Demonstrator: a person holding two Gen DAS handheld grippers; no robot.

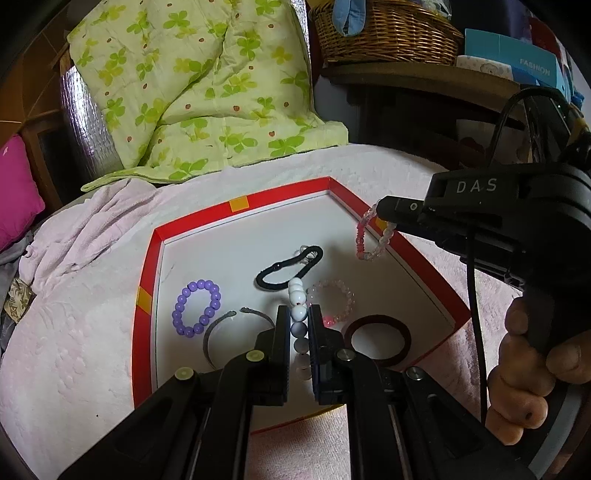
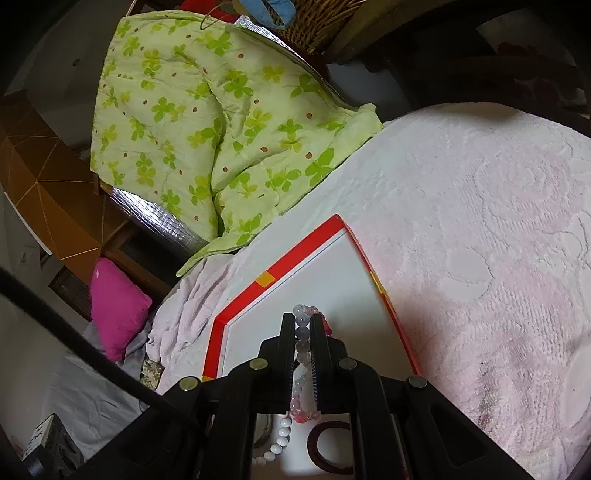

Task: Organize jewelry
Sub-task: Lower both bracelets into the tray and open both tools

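Note:
A shallow box with a red rim (image 1: 147,280) and white floor lies on a pink towel. My left gripper (image 1: 298,314) is shut on a white-and-grey bead bracelet (image 1: 297,291), held above the box floor. My right gripper (image 1: 380,210) hangs over the box's right rim, shut on a pink-and-clear bead bracelet (image 1: 364,240). In the right wrist view that bracelet (image 2: 303,325) sits between the fingers of my right gripper (image 2: 303,321). On the box floor lie a purple bead bracelet (image 1: 195,306), a black hair tie (image 1: 288,267), a pale pink bead bracelet (image 1: 332,295), a grey open bangle (image 1: 221,332) and a dark red ring bangle (image 1: 380,339).
A green clover-print quilt (image 1: 207,85) lies behind the box. A wicker basket (image 1: 384,33) stands on a dark shelf at back right. A magenta cushion (image 1: 14,192) is at far left. The pink towel (image 2: 480,221) spreads to the right of the box.

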